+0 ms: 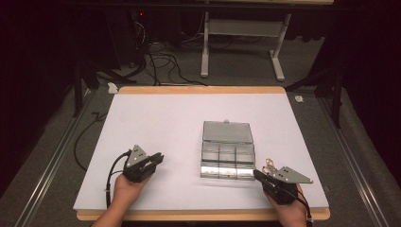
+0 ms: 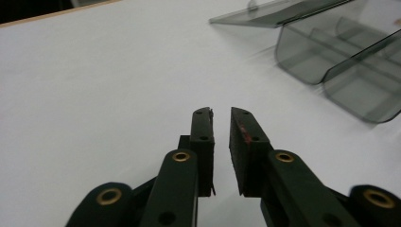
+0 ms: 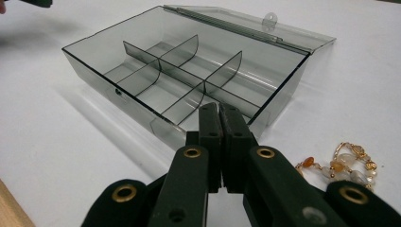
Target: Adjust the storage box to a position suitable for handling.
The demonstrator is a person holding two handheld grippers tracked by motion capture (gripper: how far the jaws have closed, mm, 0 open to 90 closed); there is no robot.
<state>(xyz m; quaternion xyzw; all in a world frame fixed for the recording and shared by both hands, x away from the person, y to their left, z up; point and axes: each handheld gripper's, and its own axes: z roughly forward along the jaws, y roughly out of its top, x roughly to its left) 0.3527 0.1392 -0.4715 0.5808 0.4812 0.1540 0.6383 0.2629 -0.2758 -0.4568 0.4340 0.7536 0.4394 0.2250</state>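
A smoky clear plastic box with several empty compartments lies open right of the table's middle, its lid folded flat behind it. A beaded gold and amber bracelet lies on the white surface by the box's front right corner. My right gripper is shut with nothing in it, its tips close to that corner. In the right gripper view the box is just ahead of the gripper, with the bracelet to the right. My left gripper rests left of the box. In its own view the left gripper is slightly open and empty.
The white table top has a wooden rim at front and back. Cables and a white desk frame stand on the floor beyond the far edge. Metal rails run along both sides of the table.
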